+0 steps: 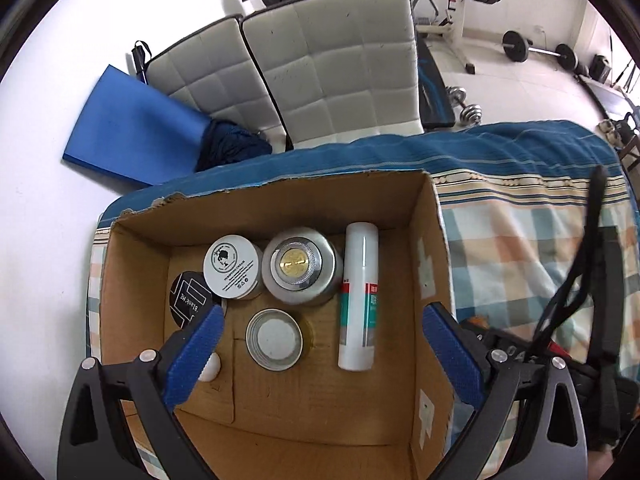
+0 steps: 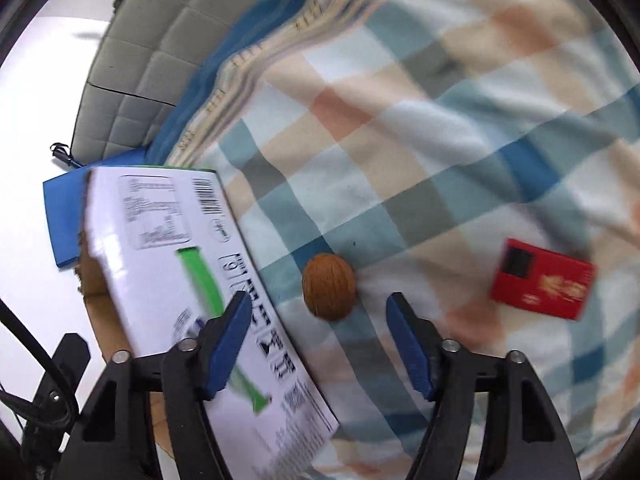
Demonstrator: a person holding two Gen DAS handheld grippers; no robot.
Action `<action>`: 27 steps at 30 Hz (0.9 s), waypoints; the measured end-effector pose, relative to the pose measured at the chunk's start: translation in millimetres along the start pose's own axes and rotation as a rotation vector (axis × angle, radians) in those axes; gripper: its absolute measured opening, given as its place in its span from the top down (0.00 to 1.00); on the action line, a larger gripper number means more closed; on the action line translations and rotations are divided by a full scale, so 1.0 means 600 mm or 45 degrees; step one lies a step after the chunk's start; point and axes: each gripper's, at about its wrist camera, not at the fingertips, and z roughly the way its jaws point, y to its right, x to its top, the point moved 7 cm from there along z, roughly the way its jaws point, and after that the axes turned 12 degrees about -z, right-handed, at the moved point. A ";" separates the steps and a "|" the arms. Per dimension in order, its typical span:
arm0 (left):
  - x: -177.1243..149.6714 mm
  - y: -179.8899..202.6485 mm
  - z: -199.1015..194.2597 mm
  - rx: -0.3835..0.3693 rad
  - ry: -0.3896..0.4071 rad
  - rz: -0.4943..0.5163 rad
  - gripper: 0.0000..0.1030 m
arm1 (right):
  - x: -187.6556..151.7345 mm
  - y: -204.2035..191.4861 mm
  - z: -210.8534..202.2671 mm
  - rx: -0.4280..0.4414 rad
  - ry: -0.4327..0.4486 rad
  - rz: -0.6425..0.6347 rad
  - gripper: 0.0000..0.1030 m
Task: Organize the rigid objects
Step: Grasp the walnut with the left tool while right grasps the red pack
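**Cardboard box is filling up, walnut looks like the next pick**

Cardboard box (image 1: 264, 412) sits on the checked blanket (image 1: 520, 248) and already has a bunch of stuff in it, so my read is we're mid-way through the sorting job, between one drop and the next grab.

The left gripper (image 1: 320, 320) hangs over the box with its jaws spread wide and nothing between them. The right gripper (image 2: 318, 312) is also spread apart and empty, pointed at a brown walnut (image 2: 329, 286) lying on the blanket just beside the box's white printed outer wall (image 2: 168, 240). The walnut sits just ahead of the fingertips, roughly centred between them.

Next move, I'd guess: ease the right one forward and down so the blue pads straddle the walnut, then close gently. It's round and on soft cloth, so it could roll or sink away if the pinch is off-centre.

Count inside the box:
- one white-lidded jar (image 1: 230, 266)
- one silver tin with a gold centre (image 1: 298, 264)
- one smaller metal-rimmed lid or jar (image 1: 274, 338)
- one white spray tube (image 1: 358, 296) lying flat
- one black round disc (image 1: 188, 298)
- one small white thing (image 1: 210, 368), half hidden by the pad, can't tell what

Outside on the blanket: one walnut, one red box (image 2: 542, 278), well apart.
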 end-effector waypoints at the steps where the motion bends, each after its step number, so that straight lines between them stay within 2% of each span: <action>1: 0.001 0.001 0.003 0.003 -0.004 0.002 0.02 | 0.002 0.001 0.014 0.016 -0.021 0.010 0.50; 2: 0.002 0.002 0.005 0.009 -0.005 0.006 0.02 | 0.002 0.001 0.027 0.013 -0.045 0.012 0.68; 6: 0.004 0.015 -0.008 -0.012 -0.007 0.023 0.02 | -0.006 0.003 0.040 -0.022 -0.064 -0.021 0.67; 12: -0.010 0.076 -0.067 -0.145 0.023 0.076 0.02 | -0.036 0.018 -0.009 -0.140 -0.109 -0.188 0.67; 13: -0.014 0.087 -0.071 -0.163 0.015 0.087 0.02 | -0.043 0.028 -0.013 -0.150 -0.145 -0.206 0.66; 15: -0.026 0.107 -0.077 -0.198 -0.004 0.100 0.02 | -0.047 0.053 -0.034 -0.146 -0.153 -0.210 0.58; 17: -0.036 0.128 -0.081 -0.226 -0.013 0.105 0.02 | -0.040 0.077 -0.074 -0.201 -0.087 -0.252 0.46; 18: -0.040 0.138 -0.081 -0.228 -0.012 0.109 0.02 | -0.035 0.085 -0.093 -0.245 -0.058 -0.295 0.43; 20: -0.049 0.153 -0.071 -0.195 -0.018 0.122 0.02 | -0.023 0.093 -0.111 -0.324 -0.035 -0.401 0.43; 22: -0.060 0.165 -0.052 -0.153 -0.043 0.138 0.02 | -0.011 0.110 -0.104 -0.422 -0.063 -0.476 0.43; 27: -0.084 0.171 -0.013 -0.064 -0.103 0.160 0.02 | -0.010 0.134 -0.035 -0.454 -0.209 -0.572 0.43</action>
